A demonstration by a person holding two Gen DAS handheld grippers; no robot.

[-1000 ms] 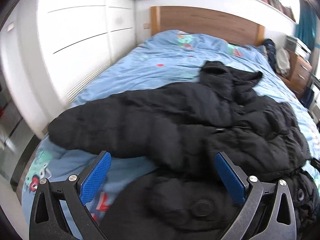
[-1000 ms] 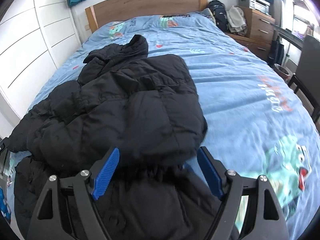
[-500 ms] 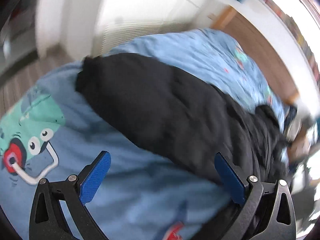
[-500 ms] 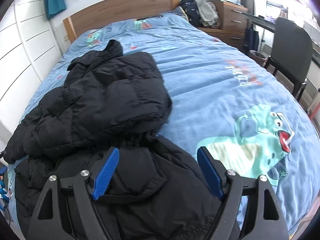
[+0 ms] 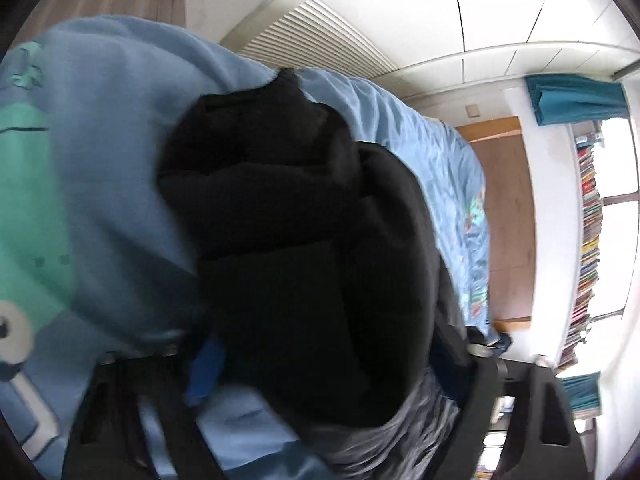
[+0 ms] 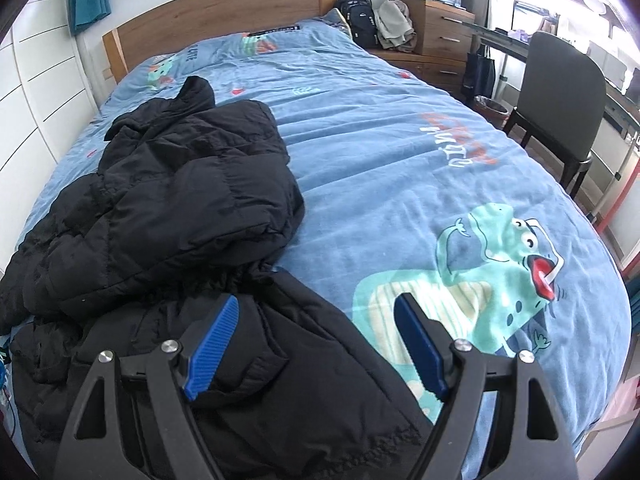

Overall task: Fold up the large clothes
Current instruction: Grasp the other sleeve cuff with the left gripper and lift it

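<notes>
A large black puffer jacket lies on the left half of a blue bed, partly folded over itself, hood toward the headboard. Its lower part lies under my right gripper, which is open and empty just above it. In the blurred left wrist view a thick part of the jacket fills the space between the wide-spread fingers of my left gripper. The left blue pad shows; the right pad is hidden behind the fabric. The view is rolled sideways.
A wooden headboard, a nightstand with a backpack and clothes, and a dark chair at a desk stand to the right. White wardrobe panels line the bed's left side.
My left gripper has swung left and rolled sideways, closing in until the jacket sits between its fingers. My right gripper has drawn back toward the foot of the bed, still open.
</notes>
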